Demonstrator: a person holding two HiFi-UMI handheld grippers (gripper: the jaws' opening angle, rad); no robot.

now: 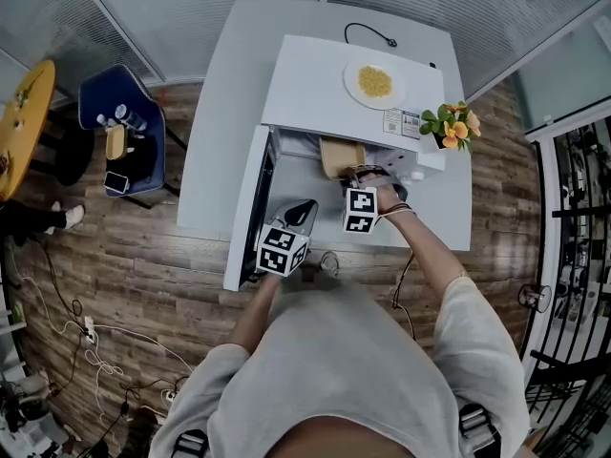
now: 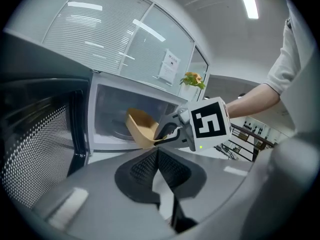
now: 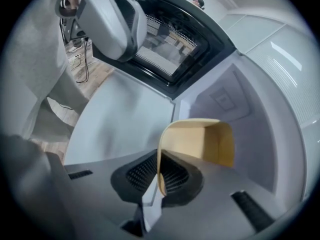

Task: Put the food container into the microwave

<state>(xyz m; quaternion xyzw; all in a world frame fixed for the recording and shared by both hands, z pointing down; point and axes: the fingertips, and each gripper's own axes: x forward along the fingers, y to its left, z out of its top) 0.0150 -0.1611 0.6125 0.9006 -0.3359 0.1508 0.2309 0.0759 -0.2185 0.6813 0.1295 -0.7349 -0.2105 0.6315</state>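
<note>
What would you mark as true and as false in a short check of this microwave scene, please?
1. The microwave has its door open. True.
2. The right gripper grips the tan food container by its side wall. True.
3. The left gripper holds the plate. False: its jaws are shut on nothing, and the plate rests on top of the microwave.
4. The food container has a lid on. False: it is open, and the part of its inside that shows is bare.
</note>
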